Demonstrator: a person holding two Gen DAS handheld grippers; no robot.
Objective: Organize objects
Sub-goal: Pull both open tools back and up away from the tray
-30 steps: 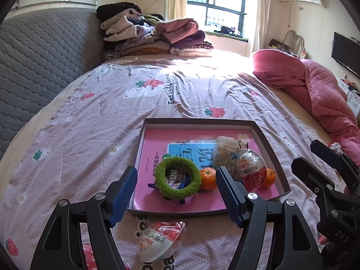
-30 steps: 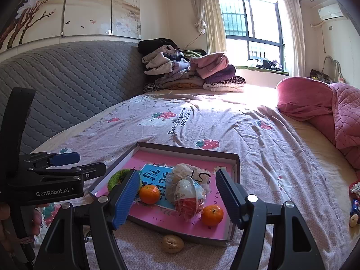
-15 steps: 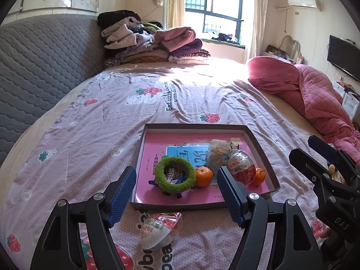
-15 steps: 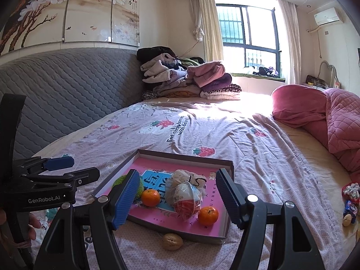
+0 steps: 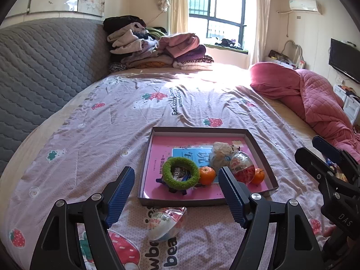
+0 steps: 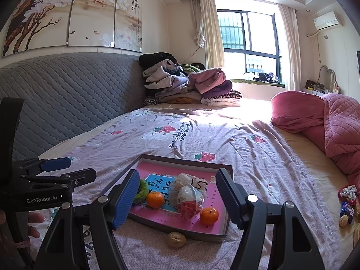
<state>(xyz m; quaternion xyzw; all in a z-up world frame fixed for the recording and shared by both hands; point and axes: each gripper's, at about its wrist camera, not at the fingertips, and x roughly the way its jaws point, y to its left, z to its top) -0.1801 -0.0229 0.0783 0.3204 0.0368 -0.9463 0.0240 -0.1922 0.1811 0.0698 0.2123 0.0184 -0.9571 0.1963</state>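
Pink-lined tray on bed holds ring, two oranges, bagged toy | plastic egg on bed before tray | walnut beside tray | left claw opening, empty | right claw wide, empty

Inside the shallow brown cardboard tray with a pink floor: a fuzzy green ring, two orange mandarins; beneath, a strawberry-printed lilac bedsheet.

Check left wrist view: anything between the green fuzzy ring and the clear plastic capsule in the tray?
Yes: an orange tangerine sits between the green fuzzy ring and the clear plastic capsule, seen in the left wrist view.
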